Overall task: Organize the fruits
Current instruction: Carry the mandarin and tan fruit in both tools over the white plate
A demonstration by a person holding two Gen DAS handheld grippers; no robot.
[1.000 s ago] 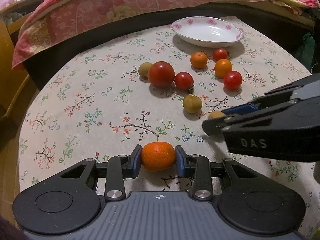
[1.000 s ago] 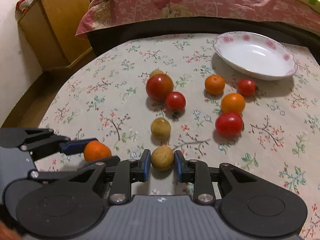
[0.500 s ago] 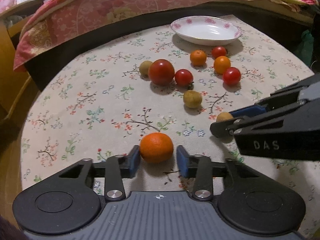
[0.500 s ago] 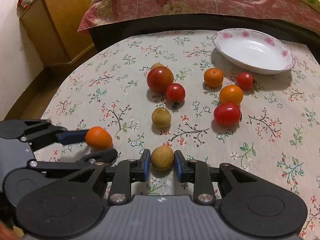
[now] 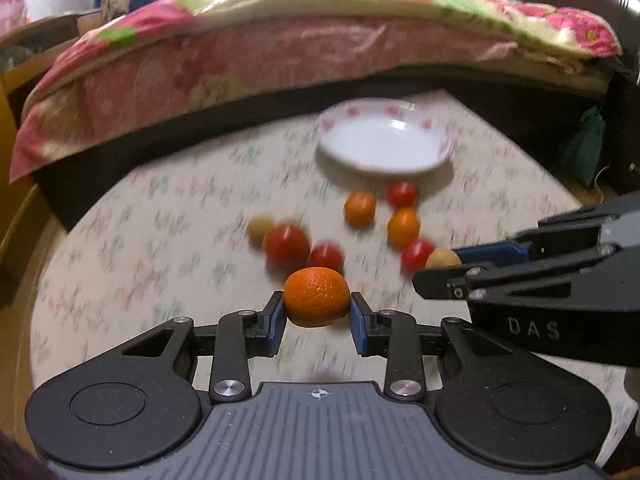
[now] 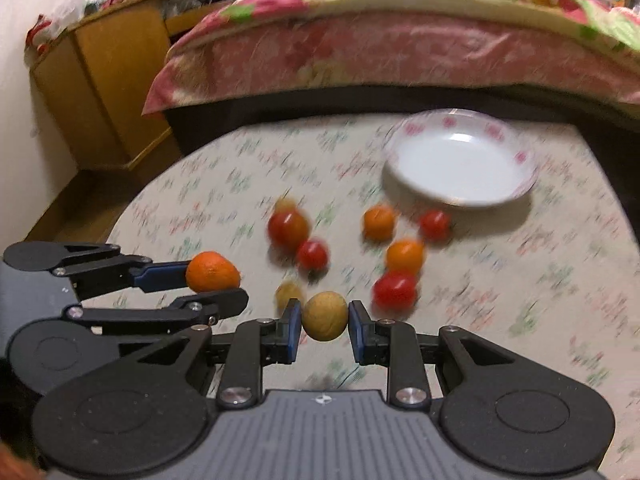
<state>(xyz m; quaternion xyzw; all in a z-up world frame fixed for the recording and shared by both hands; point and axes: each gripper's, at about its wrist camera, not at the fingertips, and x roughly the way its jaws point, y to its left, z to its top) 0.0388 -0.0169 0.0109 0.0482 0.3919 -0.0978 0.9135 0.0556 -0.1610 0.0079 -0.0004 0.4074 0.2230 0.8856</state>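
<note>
Now orange (image 5: 316,297) between left tool (image 5: 317,318) pads, off the tablecloth (image 5: 160,280)

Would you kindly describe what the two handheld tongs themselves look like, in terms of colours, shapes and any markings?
Both tongs are matte black linkages with silver pivot screws and blue pads. The left tongs have a grey ribbed body bearing a small crosshair mark, flanked by two round black discs. The right tongs are built the same; seen from the left wrist view, their side carries pale letters reading DAS. No cables or sleeves are visible.
</note>
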